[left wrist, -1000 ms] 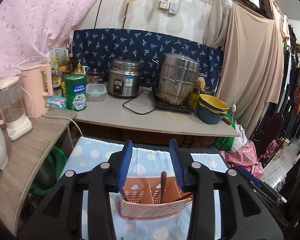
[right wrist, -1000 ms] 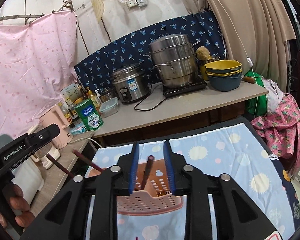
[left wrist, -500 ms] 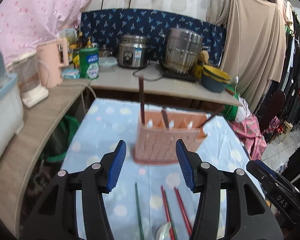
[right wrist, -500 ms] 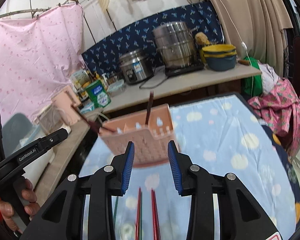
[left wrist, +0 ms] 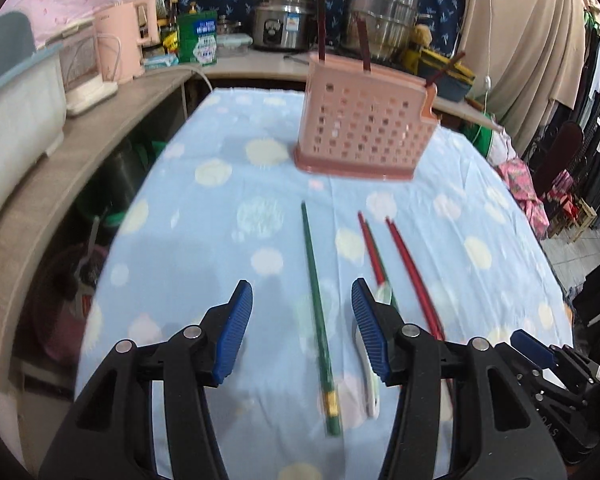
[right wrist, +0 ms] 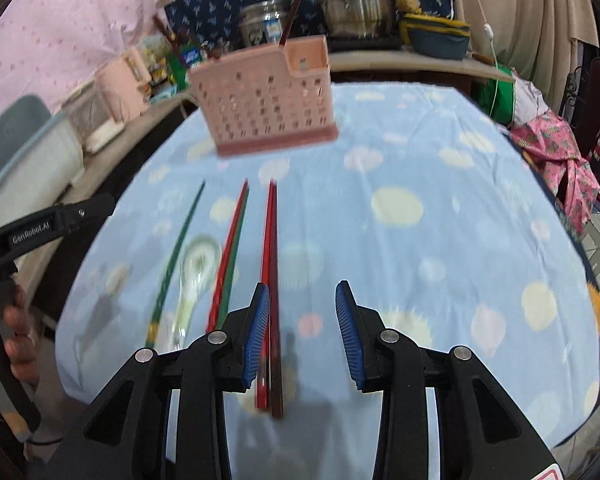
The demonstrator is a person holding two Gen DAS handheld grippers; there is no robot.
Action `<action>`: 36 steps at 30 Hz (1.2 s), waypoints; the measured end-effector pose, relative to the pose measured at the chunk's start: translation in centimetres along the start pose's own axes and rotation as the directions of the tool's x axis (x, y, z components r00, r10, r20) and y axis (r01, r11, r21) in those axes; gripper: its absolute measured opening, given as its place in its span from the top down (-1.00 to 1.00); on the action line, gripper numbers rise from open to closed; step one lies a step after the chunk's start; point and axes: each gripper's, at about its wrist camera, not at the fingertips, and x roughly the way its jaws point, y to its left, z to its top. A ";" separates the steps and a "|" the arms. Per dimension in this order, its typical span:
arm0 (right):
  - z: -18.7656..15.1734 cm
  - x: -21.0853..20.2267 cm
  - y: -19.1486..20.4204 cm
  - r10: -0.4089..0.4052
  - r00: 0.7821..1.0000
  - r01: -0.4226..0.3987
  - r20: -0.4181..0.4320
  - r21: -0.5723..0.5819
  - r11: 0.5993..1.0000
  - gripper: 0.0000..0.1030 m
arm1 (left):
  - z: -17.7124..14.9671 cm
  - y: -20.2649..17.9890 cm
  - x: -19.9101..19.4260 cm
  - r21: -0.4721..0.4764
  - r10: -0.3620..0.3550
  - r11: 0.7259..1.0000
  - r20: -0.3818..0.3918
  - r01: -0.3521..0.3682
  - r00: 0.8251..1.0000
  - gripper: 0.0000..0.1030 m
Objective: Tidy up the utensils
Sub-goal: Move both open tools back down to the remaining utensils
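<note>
Both jaws gape, holding nothing — the left hand-held gripper (left wrist: 302,312) straddles a green chopstick (left wrist: 316,300), the right hand-held gripper (right wrist: 302,312) beside the red pair (right wrist: 269,264). The pink caddy (left wrist: 364,124) stands toward the worktop's (right wrist: 440,240) far edge — open cloth right.

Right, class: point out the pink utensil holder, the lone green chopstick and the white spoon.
pink utensil holder (left wrist: 364,128), left wrist view, perforated front wall.
lone green chopstick (left wrist: 315,300), left wrist view, mid-shaft.
white spoon (right wrist: 194,266), right wrist view, bowl.

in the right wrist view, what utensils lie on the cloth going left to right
lone green chopstick → white spoon → red-and-green chopstick pair → red chopstick pair, which runs beside the right gripper.
</note>
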 end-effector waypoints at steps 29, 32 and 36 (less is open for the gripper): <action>-4.2 2.2 0.3 -0.023 0.995 0.021 -0.101 -0.020 1.000 0.55 | -7.1 -0.9 3.2 0.025 -0.002 1.000 -0.159 0.006 0.987 0.05; -4.1 2.2 0.2 -0.025 0.995 0.023 -0.100 -0.018 1.000 0.57 | -7.1 -1.0 3.2 0.038 0.009 0.999 -0.152 -0.003 0.988 0.06; -4.1 2.3 0.2 -0.025 0.995 0.024 -0.098 -0.018 1.000 0.58 | -7.2 -1.0 3.4 0.055 0.024 0.998 -0.144 -0.017 0.989 0.18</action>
